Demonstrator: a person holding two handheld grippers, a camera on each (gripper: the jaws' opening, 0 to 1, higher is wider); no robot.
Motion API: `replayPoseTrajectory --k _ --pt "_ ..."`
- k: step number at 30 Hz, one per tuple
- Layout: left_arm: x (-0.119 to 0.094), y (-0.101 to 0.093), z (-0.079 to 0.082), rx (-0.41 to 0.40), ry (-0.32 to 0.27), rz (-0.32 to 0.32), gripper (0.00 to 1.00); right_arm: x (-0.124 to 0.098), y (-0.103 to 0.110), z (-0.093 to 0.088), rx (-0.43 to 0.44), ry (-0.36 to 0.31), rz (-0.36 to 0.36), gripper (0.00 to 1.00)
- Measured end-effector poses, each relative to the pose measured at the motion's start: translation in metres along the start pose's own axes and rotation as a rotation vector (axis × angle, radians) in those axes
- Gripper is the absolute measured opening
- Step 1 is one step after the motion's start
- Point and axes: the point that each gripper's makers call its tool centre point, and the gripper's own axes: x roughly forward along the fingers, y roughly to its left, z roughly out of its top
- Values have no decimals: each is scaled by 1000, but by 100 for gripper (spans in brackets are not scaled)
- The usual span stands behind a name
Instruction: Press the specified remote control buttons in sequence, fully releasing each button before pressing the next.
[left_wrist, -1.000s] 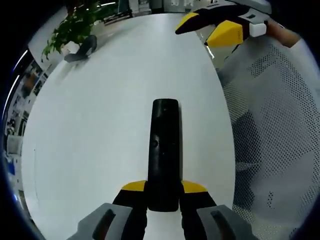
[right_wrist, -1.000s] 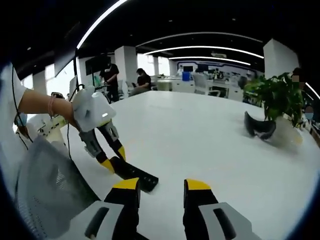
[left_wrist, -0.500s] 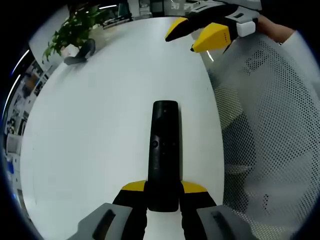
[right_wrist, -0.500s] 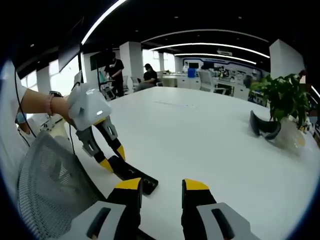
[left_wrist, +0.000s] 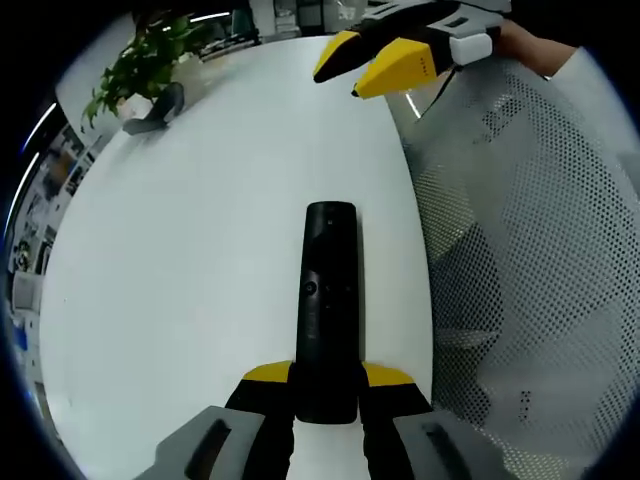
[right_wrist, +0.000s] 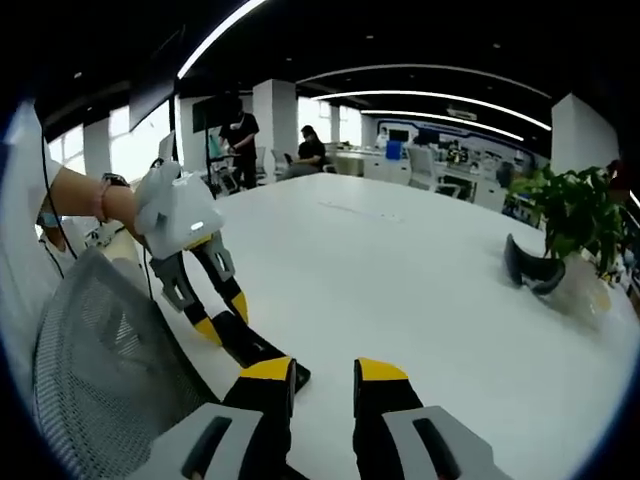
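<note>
A black remote control (left_wrist: 328, 300) lies lengthwise over the white table (left_wrist: 200, 250), its near end clamped by my left gripper (left_wrist: 328, 376), which is shut on it. In the right gripper view the same remote (right_wrist: 262, 352) sticks out from the left gripper (right_wrist: 224, 320), held by a person's hand at the left. My right gripper (right_wrist: 323, 372) hovers just in front of the remote's free end, open with a narrow gap and nothing between its jaws. In the left gripper view the right gripper (left_wrist: 372, 60) hangs above the table's far edge.
A grey mesh chair back (left_wrist: 520, 260) stands along the table's edge (right_wrist: 90, 370). A potted plant (right_wrist: 572, 205) and a curved black object (right_wrist: 532, 270) sit at the far side of the table. People stand at desks in the background (right_wrist: 240, 140).
The right gripper's jaws have drawn a little closer together. In the left gripper view the right gripper has drifted left over the table. The remote stays clamped in the left gripper.
</note>
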Motion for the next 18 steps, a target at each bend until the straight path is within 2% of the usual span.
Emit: replayPoseTrajectory --k 8,13,18 --pt "0 -3 0 -6 -18 -2 24 -2 3 7 -13 17 38 18" --pt "0 -3 -1 -12 -34 0 24 0 -3 14 -98 50 50 17" --pt "0 -3 0 -12 -42 -1 24 8 -1 10 -152 98 94 16"
